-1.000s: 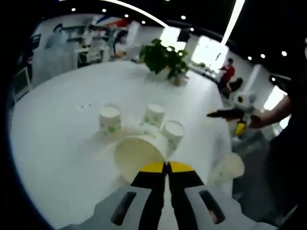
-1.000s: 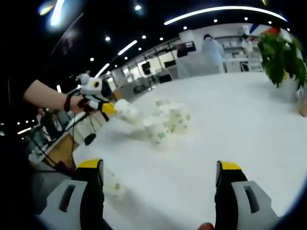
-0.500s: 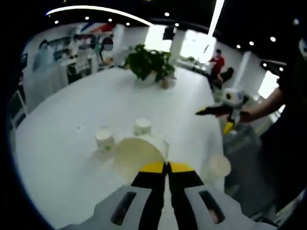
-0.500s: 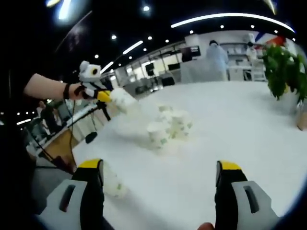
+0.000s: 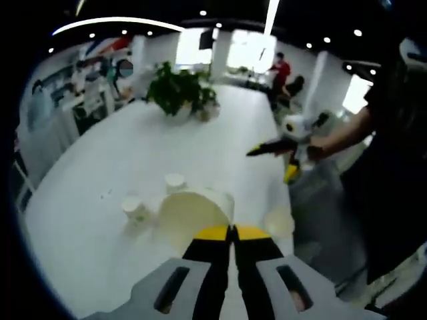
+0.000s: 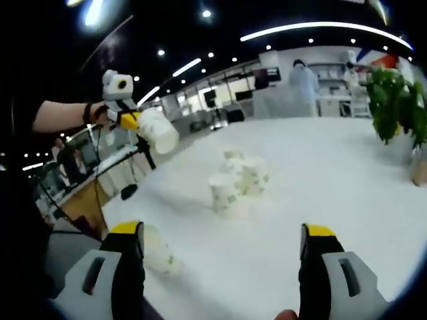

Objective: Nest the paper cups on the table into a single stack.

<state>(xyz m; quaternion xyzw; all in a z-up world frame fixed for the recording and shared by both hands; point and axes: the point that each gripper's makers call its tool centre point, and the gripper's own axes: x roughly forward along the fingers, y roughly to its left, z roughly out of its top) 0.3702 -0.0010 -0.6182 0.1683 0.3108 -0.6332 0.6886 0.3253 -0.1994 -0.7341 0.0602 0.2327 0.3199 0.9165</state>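
Note:
My left gripper (image 5: pixel 231 231) is shut on the rim of a white paper cup (image 5: pixel 190 217), held high above the round white table (image 5: pixel 100 160). Below stand two upright cups (image 5: pixel 175 183) (image 5: pixel 133 208), and another cup (image 5: pixel 279 221) lies near the table's edge. In the right gripper view the left gripper (image 6: pixel 130 119) holds that cup (image 6: pixel 159 131) up at the upper left. A small cluster of green-printed cups (image 6: pixel 240 175) stands mid-table, one cup (image 6: pixel 223 192) in front. My right gripper (image 6: pixel 223 233) is open and holds nothing, seen also as the right gripper (image 5: pixel 270 163) beyond the table's edge.
A potted plant (image 5: pixel 179 90) stands at the far side of the table (image 6: pixel 347 173), also seen as the plant (image 6: pixel 397 100). A cup (image 6: pixel 157 250) lies on its side near the table edge beside my right gripper's left jaw. People and desks stand in the background.
My left gripper has risen with the cup, so the cups on the table look smaller and farther. The right gripper has stayed open and nearly still.

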